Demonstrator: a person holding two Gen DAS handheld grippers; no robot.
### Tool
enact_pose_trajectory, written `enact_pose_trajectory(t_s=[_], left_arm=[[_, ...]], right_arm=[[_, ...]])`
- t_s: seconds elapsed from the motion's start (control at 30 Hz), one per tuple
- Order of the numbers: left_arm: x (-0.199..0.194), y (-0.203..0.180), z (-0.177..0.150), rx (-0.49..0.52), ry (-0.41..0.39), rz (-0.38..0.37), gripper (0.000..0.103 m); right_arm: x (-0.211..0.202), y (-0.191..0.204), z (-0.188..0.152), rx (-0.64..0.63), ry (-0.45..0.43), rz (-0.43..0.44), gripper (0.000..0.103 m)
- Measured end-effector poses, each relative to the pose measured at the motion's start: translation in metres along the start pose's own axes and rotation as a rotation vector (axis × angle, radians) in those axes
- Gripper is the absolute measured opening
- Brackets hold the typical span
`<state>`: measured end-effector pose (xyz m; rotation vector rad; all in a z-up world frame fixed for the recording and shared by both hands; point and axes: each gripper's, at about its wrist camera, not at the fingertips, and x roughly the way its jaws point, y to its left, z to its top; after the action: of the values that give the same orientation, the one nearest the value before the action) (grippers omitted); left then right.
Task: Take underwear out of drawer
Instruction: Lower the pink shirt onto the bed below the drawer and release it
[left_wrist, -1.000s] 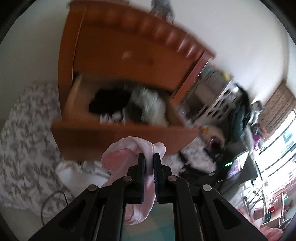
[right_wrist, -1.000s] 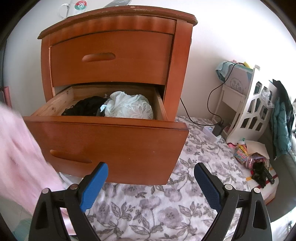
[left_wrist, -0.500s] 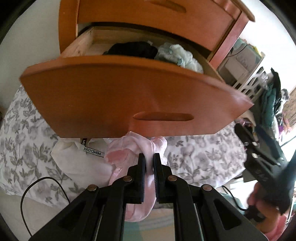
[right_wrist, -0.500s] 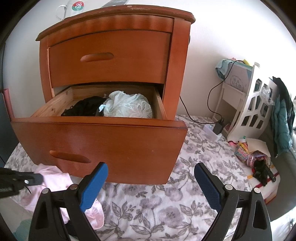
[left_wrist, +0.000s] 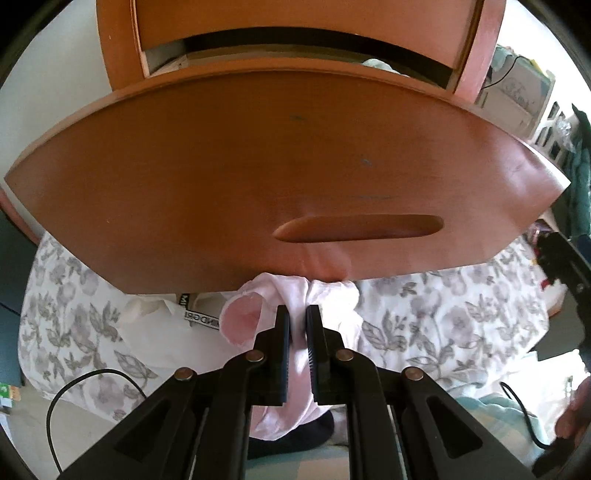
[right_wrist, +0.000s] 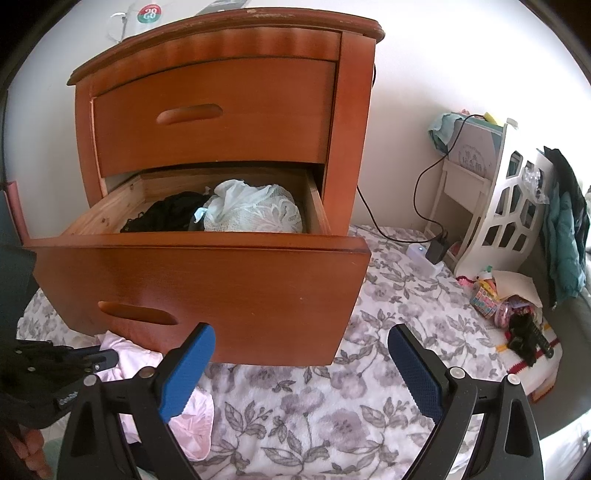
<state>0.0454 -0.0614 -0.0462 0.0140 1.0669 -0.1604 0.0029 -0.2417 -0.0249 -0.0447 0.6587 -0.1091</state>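
Pink underwear (left_wrist: 295, 306) clamped in left tongs (left_wrist: 298, 332), bunched just ahead of the tips and hanging below them, right under the bottom edge of the open drawer front (left_wrist: 280, 177). Floral bedspread (left_wrist: 443, 317) beneath. Right tongs (right_wrist: 301, 373) spread wide, gripping nothing, drawer straight ahead. Inside the drawer: black garment (right_wrist: 166, 214), pale lace garment (right_wrist: 255, 210) beside it.
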Motion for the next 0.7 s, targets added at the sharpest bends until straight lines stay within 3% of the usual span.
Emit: enact_pose_trajectory(t_s=[0.1,0.23,0.5,0.7], left_arm=[[0.001,-0.001,-0.001,0.0,0.003,0.024,0.013],[-0.001,0.001,0.0,-0.01,-0.012,0.046,0.049],[-0.015,0.002,-0.001,-0.01,-0.061,0.06,0.072],[-0.035,0.007,0.0,-0.04,-0.112,0.031,0.088]], right_arm=[[0.0,0.0,0.0,0.001,0.001,0.0,0.097],[0.0,0.0,0.0,0.001,0.0,0.0,0.097],[0.001,-0.001,-0.001,0.006,0.001,0.001,0.097],[0.001,-0.001,-0.001,0.007,0.001,0.001,0.097]])
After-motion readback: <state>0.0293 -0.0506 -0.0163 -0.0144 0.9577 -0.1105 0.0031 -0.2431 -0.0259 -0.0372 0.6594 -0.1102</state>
